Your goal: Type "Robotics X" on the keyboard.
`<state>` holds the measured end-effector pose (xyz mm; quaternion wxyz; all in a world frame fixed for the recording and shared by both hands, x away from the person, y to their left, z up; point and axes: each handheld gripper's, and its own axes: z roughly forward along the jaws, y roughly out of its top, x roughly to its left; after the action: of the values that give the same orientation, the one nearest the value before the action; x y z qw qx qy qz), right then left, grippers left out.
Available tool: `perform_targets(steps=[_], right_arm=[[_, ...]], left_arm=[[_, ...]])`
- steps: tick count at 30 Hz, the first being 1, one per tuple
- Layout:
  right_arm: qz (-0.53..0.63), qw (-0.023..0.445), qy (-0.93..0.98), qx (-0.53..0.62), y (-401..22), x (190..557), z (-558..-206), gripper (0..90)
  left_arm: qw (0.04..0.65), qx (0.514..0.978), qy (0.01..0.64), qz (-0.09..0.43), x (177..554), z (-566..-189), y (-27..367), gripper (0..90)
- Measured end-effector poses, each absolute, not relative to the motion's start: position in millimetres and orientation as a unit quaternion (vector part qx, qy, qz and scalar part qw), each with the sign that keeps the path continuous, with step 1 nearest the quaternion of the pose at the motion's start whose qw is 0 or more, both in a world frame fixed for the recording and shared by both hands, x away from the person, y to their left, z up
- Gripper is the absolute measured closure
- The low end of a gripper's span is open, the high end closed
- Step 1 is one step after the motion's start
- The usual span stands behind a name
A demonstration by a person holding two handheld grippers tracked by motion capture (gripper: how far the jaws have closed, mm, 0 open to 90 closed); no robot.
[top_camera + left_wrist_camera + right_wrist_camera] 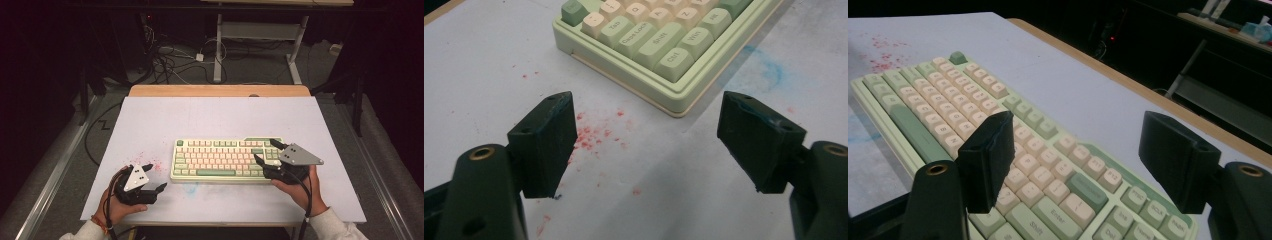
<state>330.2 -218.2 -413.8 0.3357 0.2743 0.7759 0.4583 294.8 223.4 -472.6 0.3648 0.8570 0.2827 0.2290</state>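
Observation:
A pale green keyboard [220, 160] with cream keys lies flat on the white table top [200, 115], a little right of centre. My left gripper [156, 176] rests at the front left, apart from the keyboard's left end, open with bare table between its jaws. In the left gripper view the keyboard's corner [659, 45] with the Ctrl and Shift keys lies just beyond my left gripper [649, 145]. My right gripper [265, 150] hovers over the keyboard's right end, open and holding nothing. The right gripper view shows the keyboard [973, 110] beneath my right gripper [1078, 155].
Red specks [150, 162] stain the table between the left gripper and the keyboard, and a faint blue smear [769, 70] lies in front of the keyboard. A wooden strip [220, 90] edges the far side. Cables [175, 60] and a desk frame [260, 35] sit on the floor beyond.

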Motion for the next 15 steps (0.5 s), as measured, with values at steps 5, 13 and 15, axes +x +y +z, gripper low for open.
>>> perform_targets(steps=[5,13,15], right_arm=[[0.459,0.339,0.773,0.277,-227,320,-422,30.4],[0.447,0.343,0.78,0.273,-236,306,-435,29.0],[0.444,0.339,0.782,0.276,-238,304,-438,28.1]], left_arm=[[0.365,0.857,0.278,0.234,295,-470,224,30.2],[0.368,0.861,0.278,0.214,296,-470,223,47.6],[0.369,0.862,0.275,0.213,296,-469,223,52.8]])
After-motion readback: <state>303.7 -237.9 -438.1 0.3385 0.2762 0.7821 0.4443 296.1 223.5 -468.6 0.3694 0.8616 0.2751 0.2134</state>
